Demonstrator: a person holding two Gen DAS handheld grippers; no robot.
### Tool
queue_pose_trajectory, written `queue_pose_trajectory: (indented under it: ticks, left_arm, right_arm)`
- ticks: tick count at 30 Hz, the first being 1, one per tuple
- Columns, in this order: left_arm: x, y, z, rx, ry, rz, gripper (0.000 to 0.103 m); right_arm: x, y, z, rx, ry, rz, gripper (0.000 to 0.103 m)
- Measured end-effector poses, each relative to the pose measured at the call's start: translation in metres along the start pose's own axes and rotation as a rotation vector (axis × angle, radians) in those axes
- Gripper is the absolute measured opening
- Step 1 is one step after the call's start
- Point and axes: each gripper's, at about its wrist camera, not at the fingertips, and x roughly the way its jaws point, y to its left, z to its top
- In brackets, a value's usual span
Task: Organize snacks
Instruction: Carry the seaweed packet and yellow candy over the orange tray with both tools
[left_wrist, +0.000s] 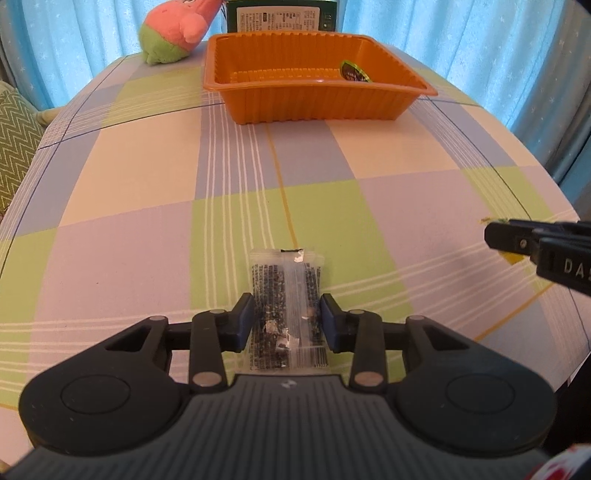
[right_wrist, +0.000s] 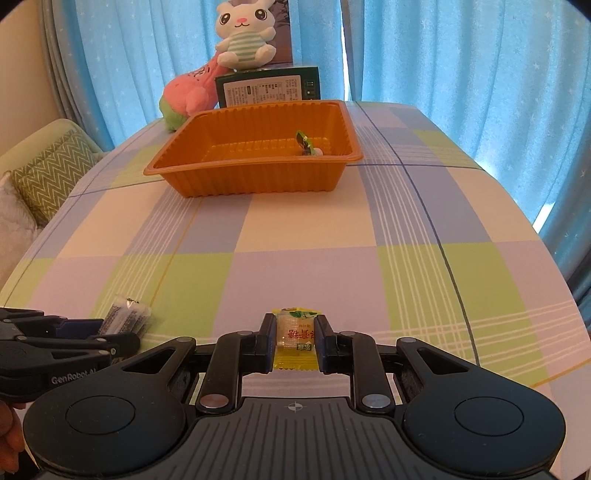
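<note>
My left gripper (left_wrist: 287, 306) is shut on a clear snack packet with black print (left_wrist: 286, 295), pads pressing both long sides low over the checked tablecloth. The same packet (right_wrist: 127, 314) and left gripper (right_wrist: 110, 334) show at the left edge of the right wrist view. My right gripper (right_wrist: 295, 325) is shut on a small yellow candy packet (right_wrist: 295, 341), held a little above the cloth; its fingers (left_wrist: 509, 240) enter the left wrist view from the right. The orange tray (left_wrist: 317, 103) (right_wrist: 255, 181) stands at the far side with one green snack packet (left_wrist: 354, 71) (right_wrist: 304, 142) in it.
Behind the tray lie a pink plush (left_wrist: 177, 29) (right_wrist: 188, 92) and a dark green box (left_wrist: 280, 14) (right_wrist: 267, 86), with a white rabbit plush (right_wrist: 245, 37) on top. A sofa with a zigzag cushion (right_wrist: 48, 173) sits left of the table. Blue curtains hang behind.
</note>
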Motion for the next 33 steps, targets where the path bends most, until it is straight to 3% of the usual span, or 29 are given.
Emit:
queue_pose_trajectory:
  ticks: [3, 18, 33]
  left_arm:
    - [-0.001, 0.000, 0.001, 0.011, 0.009, -0.014, 0.033]
    - [-0.050, 0.005, 0.023, -0.081, -0.096, -0.049, 0.033]
    - [-0.070, 0.000, 0.026, -0.084, -0.127, -0.062, 0.033]
  right_arm:
    - [-0.001, 0.001, 0.002, -0.001, -0.006, 0.002, 0.022]
    - [-0.022, 0.010, 0.013, -0.004, -0.049, 0.023, 0.022]
    - [-0.035, 0.012, 0.016, 0.004, -0.061, 0.037, 0.022]
